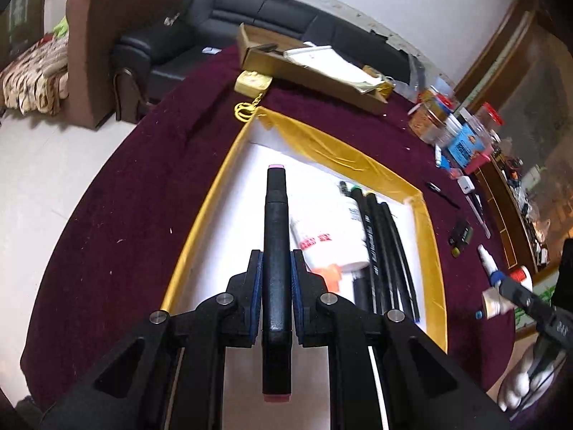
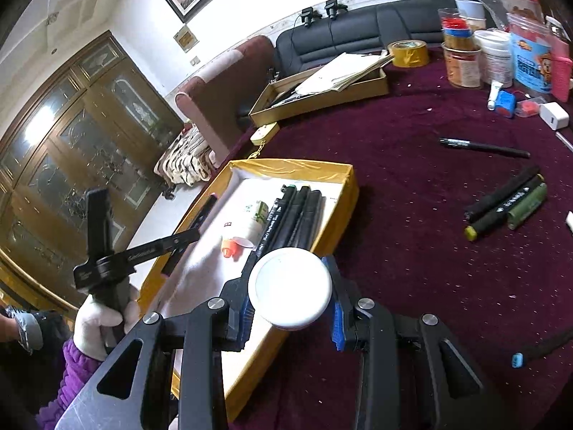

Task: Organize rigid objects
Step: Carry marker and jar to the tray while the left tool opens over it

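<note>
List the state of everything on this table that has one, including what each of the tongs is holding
Left tongs: shut on black pink-capped marker, over the tray.
Right tongs: shut on white round-bottomed bottle.
Gold-rimmed white-lined tray: open, partly filled.
White orange-capped glue bottle: lying in tray.
Black markers in tray: lying side by side.
Loose dark markers on cloth: outside tray.
Flat cardboard box: open, papers inside.

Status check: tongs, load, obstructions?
Left tongs shut on black pink-tipped marker. Right tongs shut on white round-based bottle. Gold-rimmed box below, half filled.
</note>
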{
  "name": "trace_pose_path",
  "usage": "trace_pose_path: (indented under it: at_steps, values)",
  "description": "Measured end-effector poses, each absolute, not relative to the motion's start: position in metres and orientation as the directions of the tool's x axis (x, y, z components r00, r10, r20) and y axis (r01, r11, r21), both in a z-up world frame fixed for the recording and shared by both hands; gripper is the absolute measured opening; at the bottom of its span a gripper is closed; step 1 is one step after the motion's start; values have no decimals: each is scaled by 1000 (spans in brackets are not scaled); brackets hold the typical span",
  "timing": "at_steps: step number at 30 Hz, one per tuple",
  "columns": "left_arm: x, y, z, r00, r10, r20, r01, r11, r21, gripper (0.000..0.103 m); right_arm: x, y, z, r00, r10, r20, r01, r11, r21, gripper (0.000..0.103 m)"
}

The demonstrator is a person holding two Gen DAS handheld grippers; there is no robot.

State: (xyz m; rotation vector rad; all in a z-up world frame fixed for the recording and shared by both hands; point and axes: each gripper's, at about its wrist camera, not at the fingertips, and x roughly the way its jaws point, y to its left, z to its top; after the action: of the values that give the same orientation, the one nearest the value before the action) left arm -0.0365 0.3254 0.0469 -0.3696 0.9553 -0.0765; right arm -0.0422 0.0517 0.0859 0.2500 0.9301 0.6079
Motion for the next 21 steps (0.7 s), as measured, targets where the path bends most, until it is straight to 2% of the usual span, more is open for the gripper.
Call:
trace_pose_path:
  at_steps: [14, 21]
  values:
    - [-3, 331, 41, 557, -214, -803, -113, 938, -328, 12, -30, 88, 79, 401, 585, -705, -407, 803, 435, 31]
    - [3, 338, 39, 565, -234, -791, -125, 924, -362, 14, -23, 102, 75, 378, 581, -721, -411, 803, 432, 31]
